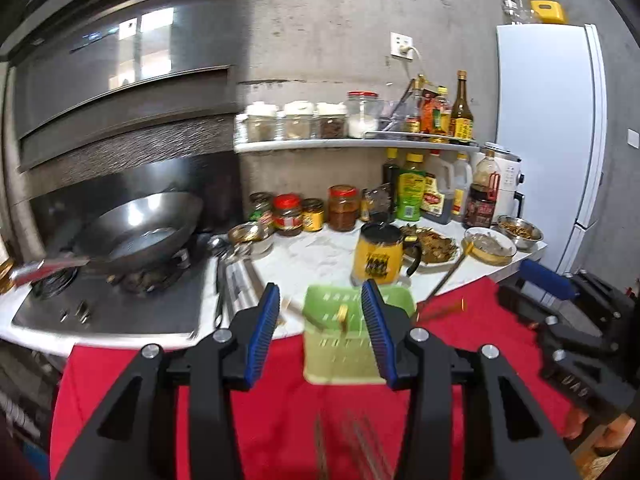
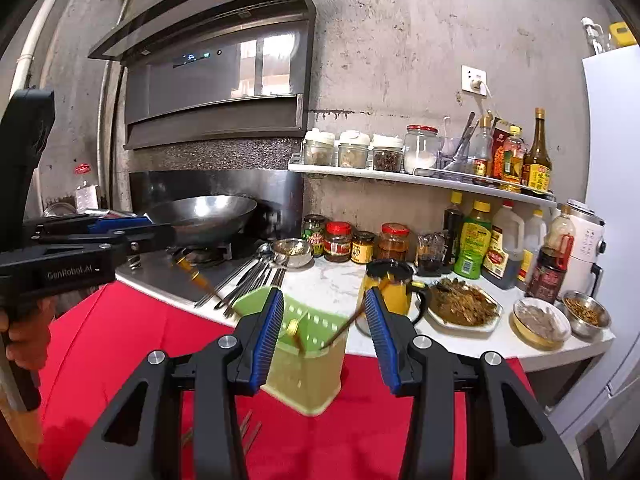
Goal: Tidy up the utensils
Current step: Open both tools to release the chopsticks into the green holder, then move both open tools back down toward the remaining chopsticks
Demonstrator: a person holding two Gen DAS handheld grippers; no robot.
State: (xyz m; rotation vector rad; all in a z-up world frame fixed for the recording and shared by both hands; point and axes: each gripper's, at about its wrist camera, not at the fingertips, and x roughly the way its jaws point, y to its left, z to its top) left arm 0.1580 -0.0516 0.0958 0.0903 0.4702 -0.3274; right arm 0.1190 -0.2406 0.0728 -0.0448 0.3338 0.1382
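While both stand wide: left tongs [image 1: 320, 300] | right tongs [image 2: 324, 304] | one green holder [image 2: 308, 360] (two chopsticks [image 2: 340, 328] inside)

Both cameras sit low over the red cloth [image 1: 280, 400] and look forward past their own fingers toward the back wall. The left view faces the green holder [image 1: 340, 344] at centre, close, with the wok [image 1: 144, 228] at mid left. The right view looks from further right, wok [image 2: 204, 216] at centre left, holder [image 2: 308, 360] near. Both share the shelf [image 1: 352, 144], the jars and the yellow mug [image 2: 390, 284].
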